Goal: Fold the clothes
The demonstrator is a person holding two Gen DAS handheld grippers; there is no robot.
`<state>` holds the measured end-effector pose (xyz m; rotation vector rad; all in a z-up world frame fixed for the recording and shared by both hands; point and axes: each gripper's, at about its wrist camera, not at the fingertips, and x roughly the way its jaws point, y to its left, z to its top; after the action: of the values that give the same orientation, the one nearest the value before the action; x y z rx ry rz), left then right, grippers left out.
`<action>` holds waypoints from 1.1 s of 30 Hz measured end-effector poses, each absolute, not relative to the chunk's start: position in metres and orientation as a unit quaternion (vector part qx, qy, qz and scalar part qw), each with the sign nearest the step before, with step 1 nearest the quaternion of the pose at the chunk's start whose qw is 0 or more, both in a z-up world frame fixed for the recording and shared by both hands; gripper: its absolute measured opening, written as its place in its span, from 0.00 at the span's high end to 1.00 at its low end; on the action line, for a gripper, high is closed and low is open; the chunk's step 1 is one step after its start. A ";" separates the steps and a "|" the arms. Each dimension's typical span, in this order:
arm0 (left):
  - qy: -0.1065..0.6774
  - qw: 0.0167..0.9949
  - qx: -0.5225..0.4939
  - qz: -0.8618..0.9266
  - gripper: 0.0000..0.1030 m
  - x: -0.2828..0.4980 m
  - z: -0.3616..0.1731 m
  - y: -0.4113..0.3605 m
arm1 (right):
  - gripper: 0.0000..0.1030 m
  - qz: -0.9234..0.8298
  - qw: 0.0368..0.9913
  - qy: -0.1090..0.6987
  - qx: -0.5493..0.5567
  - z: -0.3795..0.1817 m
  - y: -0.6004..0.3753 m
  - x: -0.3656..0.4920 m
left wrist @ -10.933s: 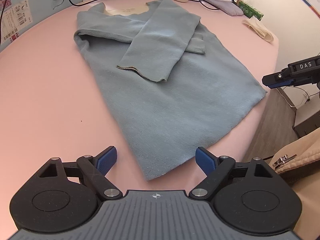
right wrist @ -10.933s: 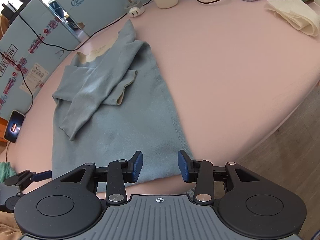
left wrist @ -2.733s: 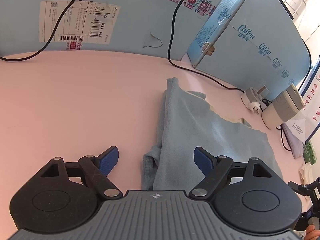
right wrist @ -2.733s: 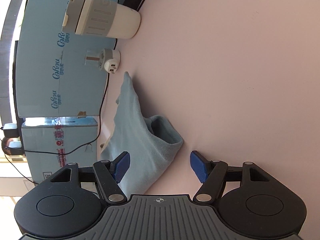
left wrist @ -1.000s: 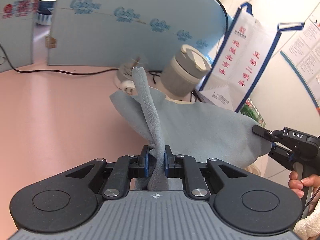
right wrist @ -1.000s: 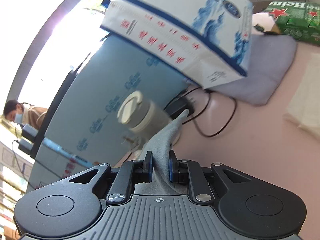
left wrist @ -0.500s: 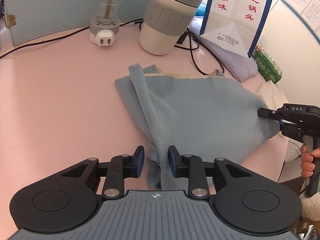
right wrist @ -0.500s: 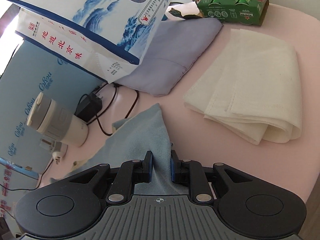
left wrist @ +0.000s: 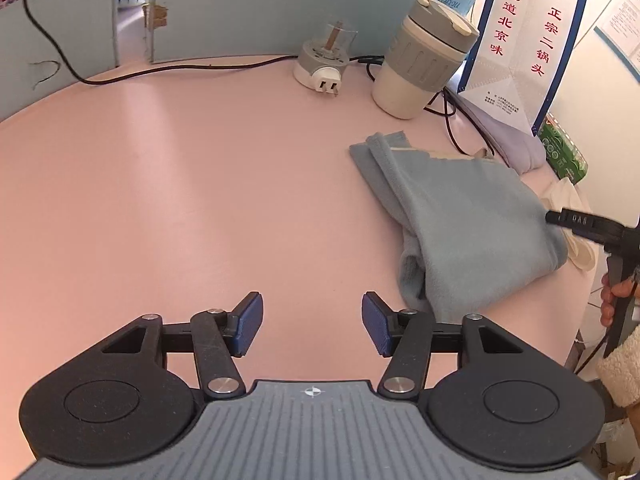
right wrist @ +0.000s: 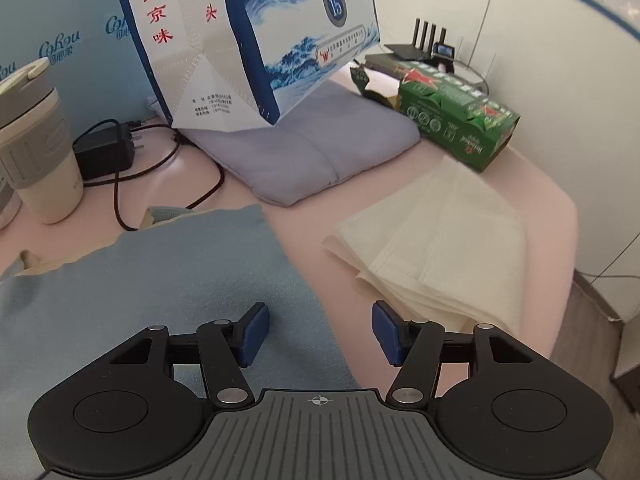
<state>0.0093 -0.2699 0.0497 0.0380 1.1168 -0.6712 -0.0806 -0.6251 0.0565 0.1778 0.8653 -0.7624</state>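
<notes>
The folded blue-grey garment (left wrist: 472, 216) lies on the pink table (left wrist: 200, 184) at the right in the left wrist view. My left gripper (left wrist: 312, 322) hangs over bare table to its left, jaws opening, nothing between them. In the right wrist view the same garment (right wrist: 168, 280) fills the lower left. My right gripper (right wrist: 320, 332) sits over its right edge, jaws opening, and the cloth lies under them with the pads off it. The right gripper's black tip (left wrist: 576, 222) shows above the garment's far side, held by a hand (left wrist: 616, 300).
At the back stand a grey-and-cream cup (left wrist: 424, 60), a plug adapter (left wrist: 324, 64) with cables, and a white-and-blue bag (right wrist: 248, 40) on a folded lilac cloth (right wrist: 316, 152). A folded cream cloth (right wrist: 440, 248) and a green can pack (right wrist: 456, 120) lie right. The table edge (right wrist: 560, 280) is close.
Both grippers have let go of the garment and opened their jaws. It now lies flat on the table. My left gripper has shifted left, off the cloth; the right one has sunk lower.
</notes>
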 end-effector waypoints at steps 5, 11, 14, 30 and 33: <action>0.534 0.793 0.044 -0.290 0.30 -0.008 0.047 -0.222 | 0.30 -0.332 0.868 0.366 0.051 0.089 -0.581 -0.078; 0.547 0.809 0.007 -0.217 0.21 -0.022 0.047 -0.145 | 0.24 -0.226 0.902 0.359 0.077 0.106 -0.501 -0.072; 0.553 0.815 -0.020 -0.170 0.19 -0.032 0.047 -0.102 | 0.23 -0.155 0.907 0.383 0.088 0.095 -0.448 -0.069; 0.483 0.858 -0.154 0.089 0.15 -0.093 0.086 0.108 | 0.19 0.056 0.864 0.495 0.070 0.039 -0.264 -0.055; 0.460 0.864 -0.155 0.133 0.14 -0.101 0.097 0.135 | 0.18 0.056 0.855 0.510 0.070 0.034 -0.256 -0.054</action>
<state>-0.1011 0.1354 0.0968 -0.3244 0.9643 0.2786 -0.0535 -0.2556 0.0337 0.1469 1.0726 0.1169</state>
